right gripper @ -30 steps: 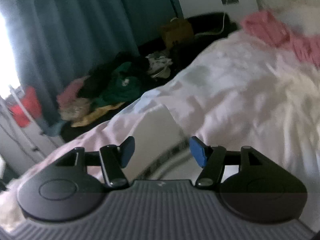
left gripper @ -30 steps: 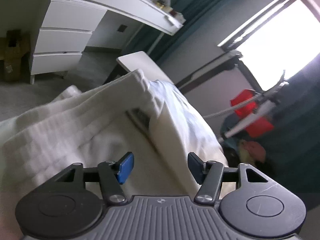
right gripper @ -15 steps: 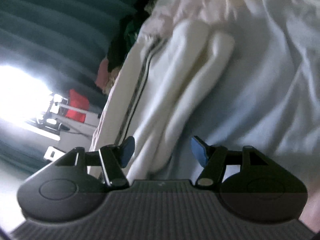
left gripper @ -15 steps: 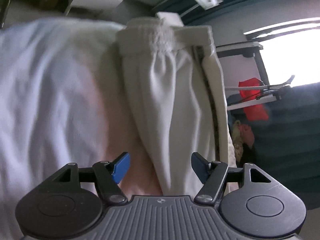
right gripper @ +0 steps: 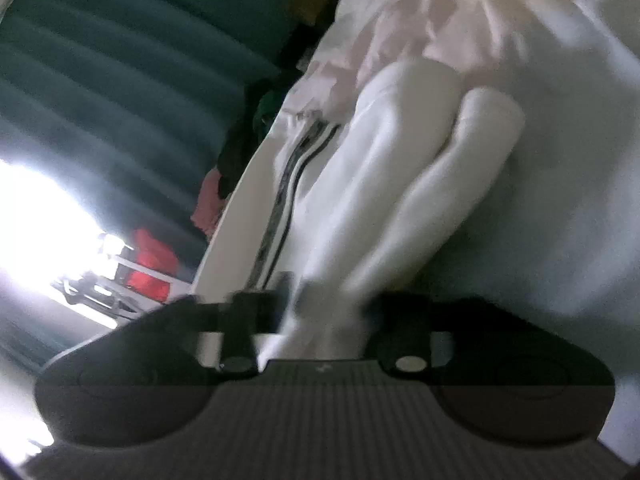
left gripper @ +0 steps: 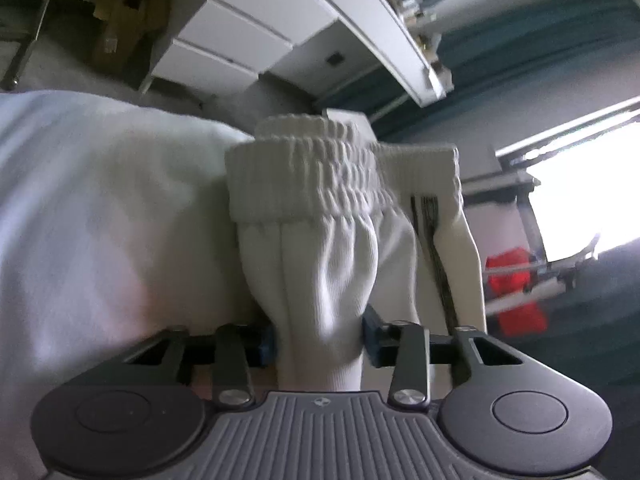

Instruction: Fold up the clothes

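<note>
A white pair of trousers with a ribbed elastic waistband (left gripper: pixel 304 176) and dark side stripes (left gripper: pixel 436 256) lies folded lengthwise on the pale bedsheet (left gripper: pixel 100 208). My left gripper (left gripper: pixel 320 340) is shut on a bunched fold of the trousers (left gripper: pixel 332 280) below the waistband. In the right wrist view the trousers (right gripper: pixel 384 184) show two rounded folds and the stripes (right gripper: pixel 284 200). My right gripper (right gripper: pixel 324 316) is shut on that fabric, and the view is blurred.
A white drawer unit (left gripper: pixel 240 36) and desk stand beyond the bed, with a cardboard box (left gripper: pixel 120 20) on the floor. A bright window (left gripper: pixel 580 200), dark teal curtains (right gripper: pixel 120 80), a red object (left gripper: pixel 516 292) and a heap of clothes (right gripper: pixel 240 152) lie beside the bed.
Both grippers were open over the bed a second ago. They moved down onto the folded trousers and both closed on the fabric.
</note>
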The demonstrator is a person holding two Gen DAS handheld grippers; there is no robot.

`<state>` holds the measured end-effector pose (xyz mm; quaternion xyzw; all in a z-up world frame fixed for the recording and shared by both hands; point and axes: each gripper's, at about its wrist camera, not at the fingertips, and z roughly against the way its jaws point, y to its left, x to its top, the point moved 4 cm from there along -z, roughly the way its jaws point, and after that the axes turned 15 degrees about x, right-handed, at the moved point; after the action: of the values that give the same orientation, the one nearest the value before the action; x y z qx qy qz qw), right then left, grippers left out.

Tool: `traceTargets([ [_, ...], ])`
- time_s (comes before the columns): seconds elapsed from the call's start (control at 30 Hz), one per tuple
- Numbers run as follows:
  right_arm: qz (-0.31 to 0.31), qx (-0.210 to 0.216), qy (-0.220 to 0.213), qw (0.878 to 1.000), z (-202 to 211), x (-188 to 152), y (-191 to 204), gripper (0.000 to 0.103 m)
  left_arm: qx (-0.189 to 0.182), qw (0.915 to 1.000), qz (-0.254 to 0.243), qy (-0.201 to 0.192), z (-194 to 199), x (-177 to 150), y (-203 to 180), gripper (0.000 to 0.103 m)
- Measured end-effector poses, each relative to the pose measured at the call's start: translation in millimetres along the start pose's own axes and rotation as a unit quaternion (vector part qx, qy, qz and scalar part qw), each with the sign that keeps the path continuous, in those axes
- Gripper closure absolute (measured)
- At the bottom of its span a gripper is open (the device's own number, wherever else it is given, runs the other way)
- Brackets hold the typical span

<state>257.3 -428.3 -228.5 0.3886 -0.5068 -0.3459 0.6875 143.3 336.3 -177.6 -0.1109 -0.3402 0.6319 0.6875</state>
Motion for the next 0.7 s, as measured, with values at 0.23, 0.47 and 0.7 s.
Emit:
traceTargets([
  [0.23, -0.028, 0.024, -0.015, 0.999, 0, 7, -6, 0.086, -0.016, 0.9986, 0.03, -0.041, 22, 4, -6, 0.093],
  [0.47, -0.022, 0.041, -0.011, 0.999, 59, 23, 13, 0.087, -0.071, 0.9919, -0.013, -0.105, 95, 13, -18, 0.094],
  [0.7, -0.04, 0.032, -0.017, 0.999, 128, 41, 27, 0.088, -0.099, 0.9905, -0.034, -0.089, 164, 23, 4, 0.095],
])
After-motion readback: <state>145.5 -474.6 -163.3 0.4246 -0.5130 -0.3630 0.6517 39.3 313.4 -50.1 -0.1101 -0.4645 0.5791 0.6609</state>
